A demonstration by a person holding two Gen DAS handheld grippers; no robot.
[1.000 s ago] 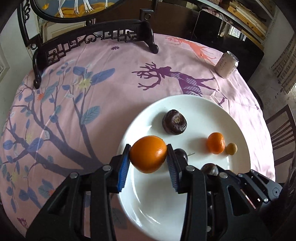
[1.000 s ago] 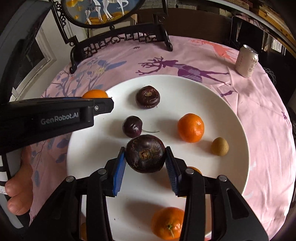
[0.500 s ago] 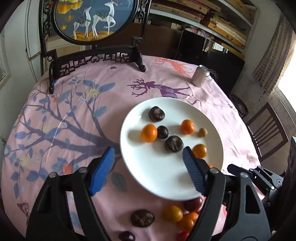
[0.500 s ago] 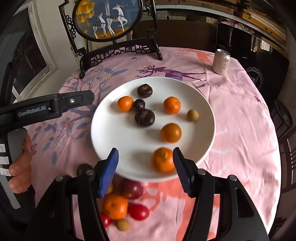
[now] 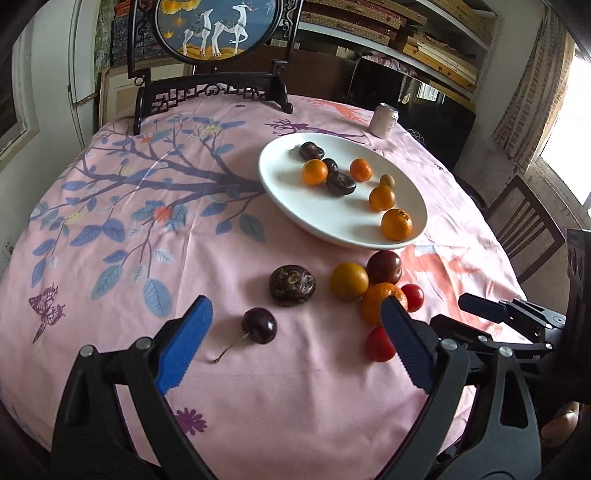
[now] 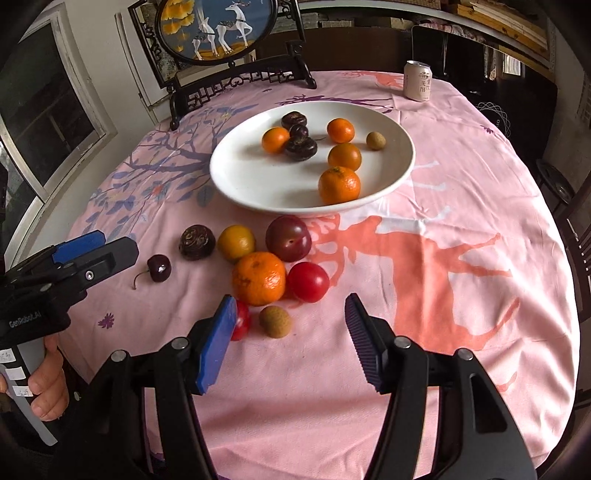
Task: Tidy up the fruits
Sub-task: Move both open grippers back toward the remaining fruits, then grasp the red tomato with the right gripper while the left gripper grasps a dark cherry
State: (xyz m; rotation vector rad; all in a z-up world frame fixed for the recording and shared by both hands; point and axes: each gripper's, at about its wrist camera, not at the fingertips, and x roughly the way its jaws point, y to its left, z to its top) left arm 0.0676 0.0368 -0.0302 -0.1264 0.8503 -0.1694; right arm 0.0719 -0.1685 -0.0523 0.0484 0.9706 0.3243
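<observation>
A white plate (image 5: 284,195) (image 6: 251,181) on the pink cloth holds several oranges, dark fruits and a longan. In front of it lie loose fruits: a cherry (image 5: 259,325) (image 6: 159,268), a dark wrinkled fruit (image 5: 291,285), a yellow one (image 5: 349,280), a plum (image 6: 288,238), a mandarin (image 6: 258,278), red ones and a longan (image 6: 275,321). My left gripper (image 5: 295,302) hovers above the cherry, its jaws opening wide, pressing on nothing. My right gripper (image 6: 291,299) stands open over the longan and the red fruit (image 6: 308,282), holding nothing.
A drink can (image 5: 384,120) (image 6: 417,85) stands behind the plate. At the table's far edge is a round deer screen on a dark stand (image 5: 218,29). A chair (image 5: 524,229) is at the right. A hand (image 6: 48,384) grips the left tool's handle.
The left gripper let go of an orange and the right let go of a dark fruit, both onto the plate. Both opened and drew back to the loose fruit near the table's front edge.
</observation>
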